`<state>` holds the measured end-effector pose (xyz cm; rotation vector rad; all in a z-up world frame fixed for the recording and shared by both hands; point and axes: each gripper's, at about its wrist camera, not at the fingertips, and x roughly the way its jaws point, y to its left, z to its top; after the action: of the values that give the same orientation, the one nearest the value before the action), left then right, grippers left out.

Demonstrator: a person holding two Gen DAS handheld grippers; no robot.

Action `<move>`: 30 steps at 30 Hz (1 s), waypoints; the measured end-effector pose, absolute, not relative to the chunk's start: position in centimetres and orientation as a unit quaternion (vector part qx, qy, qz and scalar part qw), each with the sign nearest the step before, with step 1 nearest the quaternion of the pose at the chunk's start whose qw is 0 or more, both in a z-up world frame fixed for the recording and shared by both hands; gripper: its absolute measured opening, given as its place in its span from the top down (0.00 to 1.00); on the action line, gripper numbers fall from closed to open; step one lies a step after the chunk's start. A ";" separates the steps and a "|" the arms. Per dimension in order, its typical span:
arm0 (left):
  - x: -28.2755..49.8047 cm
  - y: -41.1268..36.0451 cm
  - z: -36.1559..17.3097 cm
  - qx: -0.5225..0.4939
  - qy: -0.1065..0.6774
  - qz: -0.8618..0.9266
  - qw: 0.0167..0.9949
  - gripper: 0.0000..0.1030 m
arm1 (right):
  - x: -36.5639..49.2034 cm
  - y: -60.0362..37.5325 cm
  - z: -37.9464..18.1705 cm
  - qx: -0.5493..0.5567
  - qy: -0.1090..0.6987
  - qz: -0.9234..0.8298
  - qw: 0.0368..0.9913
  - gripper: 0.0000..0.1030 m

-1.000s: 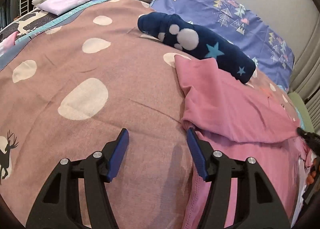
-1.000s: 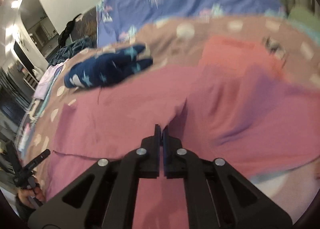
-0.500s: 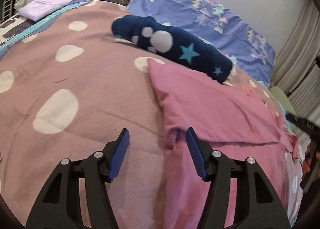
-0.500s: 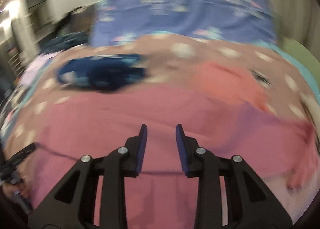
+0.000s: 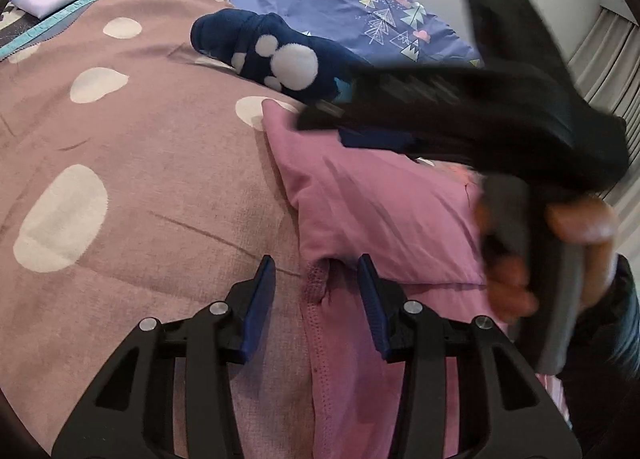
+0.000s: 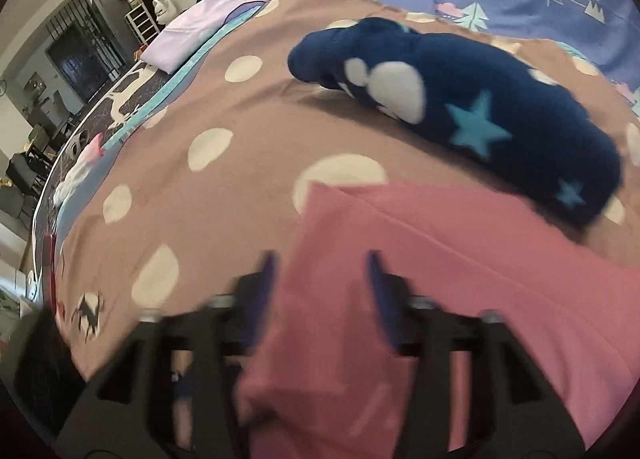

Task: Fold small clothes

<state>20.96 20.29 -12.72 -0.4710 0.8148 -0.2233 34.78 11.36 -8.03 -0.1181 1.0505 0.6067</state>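
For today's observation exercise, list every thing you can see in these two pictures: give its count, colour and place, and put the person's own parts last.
pink garment: one, pink, partly folded on the bedspread, near side.
navy fleece item: one, dark blue with white patches and pale blue stars, beyond the pink garment.
bedspread: one, dusty pink with cream spots, under everything.
pillow: one, blue-violet with tree print, far end.
lilac cloth: one, pale purple, folded, far left corner.
left hand-held gripper: black with blue pads, jaws closing astride the garment's left edge.
right hand-held gripper: same colours, jaws opening over the garment.
hand: one, gripping the right handle.
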 end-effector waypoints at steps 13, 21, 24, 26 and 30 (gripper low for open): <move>19.9 17.6 -12.5 -0.140 0.411 -0.018 0.901 0.94 | 37.3 14.3 -10.8 -0.054 0.476 0.281 0.832 0.89; 19.4 19.6 -12.6 -0.204 0.399 -0.053 0.893 0.90 | 28.8 -0.7 -5.7 -0.016 0.441 0.245 0.863 0.72; 18.4 19.7 -10.6 -0.194 0.365 -0.047 0.910 0.90 | 26.2 -7.3 -6.8 -0.008 0.454 0.191 0.870 0.74; 18.2 19.7 -9.0 -0.190 0.350 -0.057 0.915 0.90 | 25.5 -12.2 -8.4 0.006 0.463 0.121 0.878 0.72; 19.7 16.0 -7.4 -0.152 0.380 -0.092 0.908 0.86 | 25.4 -17.2 -11.9 0.099 0.451 0.131 0.877 0.74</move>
<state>19.66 15.98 -7.36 -0.3139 0.7843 -0.1903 25.44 -17.25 -11.91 0.2063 0.9405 0.2729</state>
